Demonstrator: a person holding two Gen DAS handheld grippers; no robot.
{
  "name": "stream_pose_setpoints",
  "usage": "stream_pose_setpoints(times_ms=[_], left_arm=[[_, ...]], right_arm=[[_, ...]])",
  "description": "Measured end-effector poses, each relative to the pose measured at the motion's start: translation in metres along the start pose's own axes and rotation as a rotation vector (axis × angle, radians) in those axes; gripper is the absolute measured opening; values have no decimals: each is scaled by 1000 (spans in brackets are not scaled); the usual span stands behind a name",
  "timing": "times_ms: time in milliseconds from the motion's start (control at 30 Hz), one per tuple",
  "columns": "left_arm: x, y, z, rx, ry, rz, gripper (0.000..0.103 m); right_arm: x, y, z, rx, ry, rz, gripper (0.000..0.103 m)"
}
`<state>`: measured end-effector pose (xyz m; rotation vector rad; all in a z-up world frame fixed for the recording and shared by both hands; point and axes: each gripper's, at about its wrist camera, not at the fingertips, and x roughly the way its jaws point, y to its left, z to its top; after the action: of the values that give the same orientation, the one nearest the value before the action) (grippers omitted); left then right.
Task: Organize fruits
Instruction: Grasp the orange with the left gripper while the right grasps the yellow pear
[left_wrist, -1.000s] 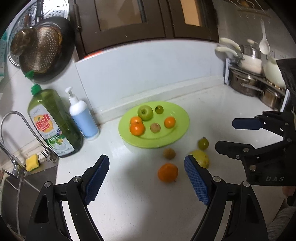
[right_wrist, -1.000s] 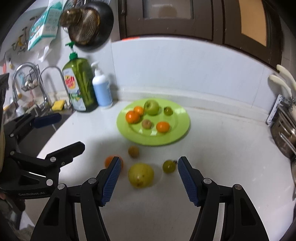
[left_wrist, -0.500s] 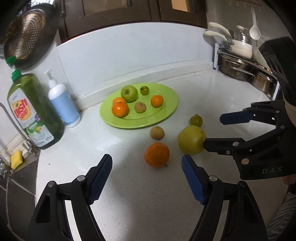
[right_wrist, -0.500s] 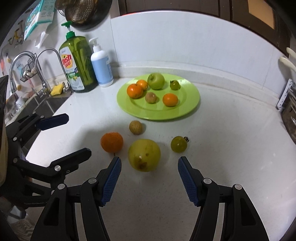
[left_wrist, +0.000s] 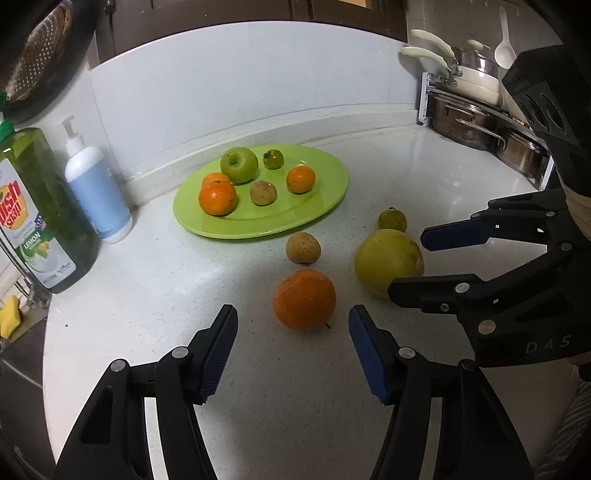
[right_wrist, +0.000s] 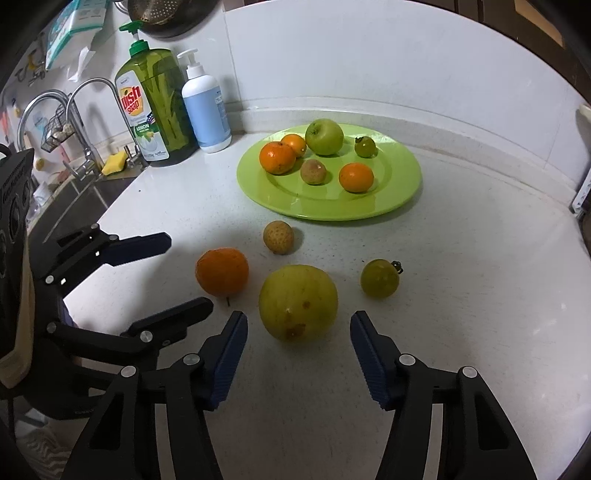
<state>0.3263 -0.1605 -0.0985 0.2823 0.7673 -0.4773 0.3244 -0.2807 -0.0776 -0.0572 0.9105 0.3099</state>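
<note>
Both narrowing, unclenched grippers lower: left gripper (left_wrist: 291, 350) near orange (left_wrist: 304, 299), right gripper (right_wrist: 297, 354) near guava (right_wrist: 298, 302).

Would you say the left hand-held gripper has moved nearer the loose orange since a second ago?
Yes. The left hand-held gripper has closed in on the orange, which now looms nearer its closing, still empty jaws; the green plate looks closer too.

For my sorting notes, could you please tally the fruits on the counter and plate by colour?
Orange round citrus fruits: 4, three on the light green plate, one loose orange
Green or yellow-green fruits: 4, including the green apple and big yellow-green fruit
Small tan-brown round fruits: 2
Total: 10
</note>
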Motion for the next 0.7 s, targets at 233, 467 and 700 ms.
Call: stream_pose_setpoints(times_ms=[233, 467, 700], left_arm=[[9, -1, 4, -6, 4, -15, 58], [16, -2, 5, -4, 15, -30, 52], [18, 1, 4, -29, 24, -58, 40]], right_arm=[[7, -3, 5, 11, 12, 14, 54], [12, -5, 7, 17, 26, 35, 53], [17, -4, 8, 14, 39, 46, 50]])
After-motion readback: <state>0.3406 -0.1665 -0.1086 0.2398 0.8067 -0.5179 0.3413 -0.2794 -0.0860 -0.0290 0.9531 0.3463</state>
